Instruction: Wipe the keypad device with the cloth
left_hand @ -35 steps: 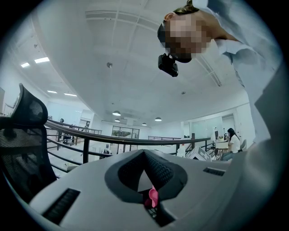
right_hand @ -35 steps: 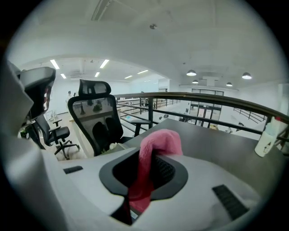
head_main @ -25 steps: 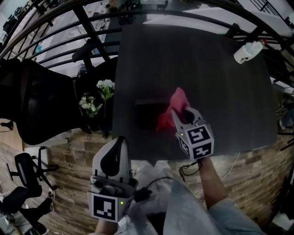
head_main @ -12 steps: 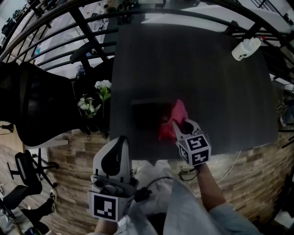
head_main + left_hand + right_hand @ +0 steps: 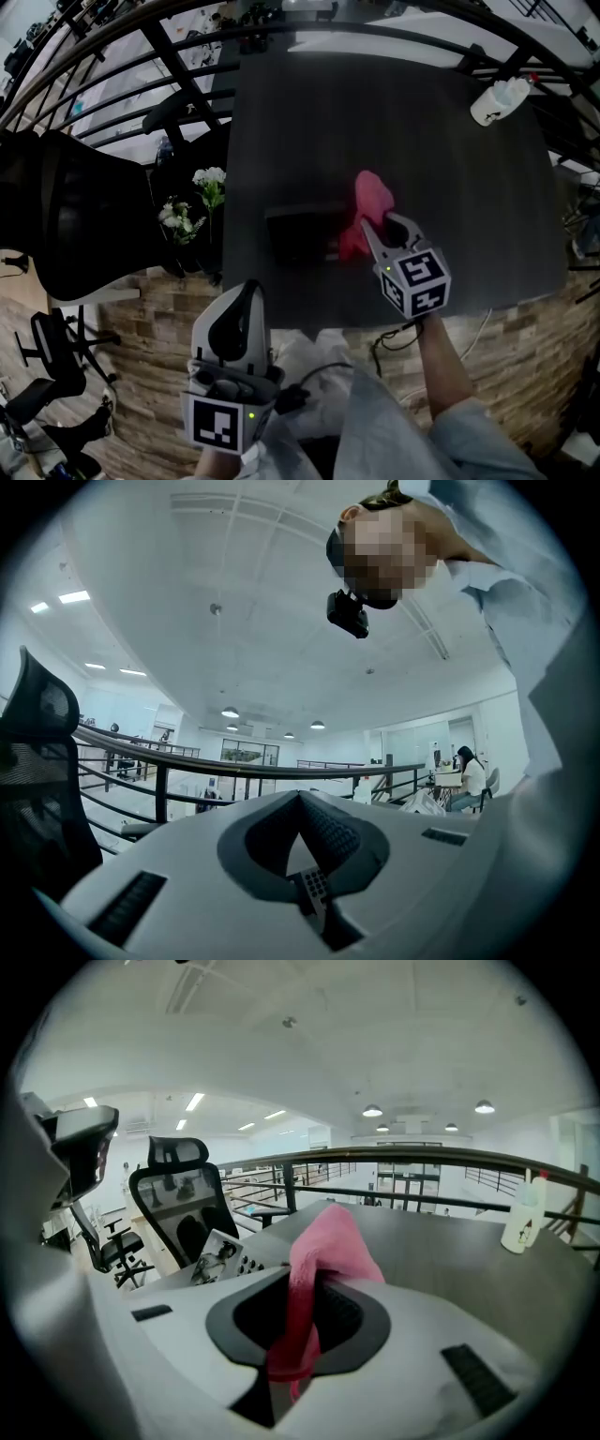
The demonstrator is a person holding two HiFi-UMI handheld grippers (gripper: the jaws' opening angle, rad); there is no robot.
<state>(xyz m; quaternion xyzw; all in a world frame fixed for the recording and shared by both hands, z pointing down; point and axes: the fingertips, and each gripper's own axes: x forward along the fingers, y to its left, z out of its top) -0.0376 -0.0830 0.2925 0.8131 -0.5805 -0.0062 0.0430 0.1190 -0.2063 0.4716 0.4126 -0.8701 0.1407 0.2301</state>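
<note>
A white bottle [image 5: 500, 99] stands far ahead and to the right of the right gripper [image 5: 382, 228]. White flowers [image 5: 208, 178] and a black chair [image 5: 66, 211] sit to its left, beyond the table [image 5: 450, 206].

Ceiling lights [image 5: 373, 1111] are glowing over an open-plan office, a high-backed chair [image 5: 183, 1194] standing near black railings [image 5: 422, 1157], a person [image 5: 466, 771] sitting at a distant desk [image 5: 446, 779].

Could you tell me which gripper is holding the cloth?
The right gripper, its fingers shut on the pink cloth; the left gripper is shut and empty.
</note>
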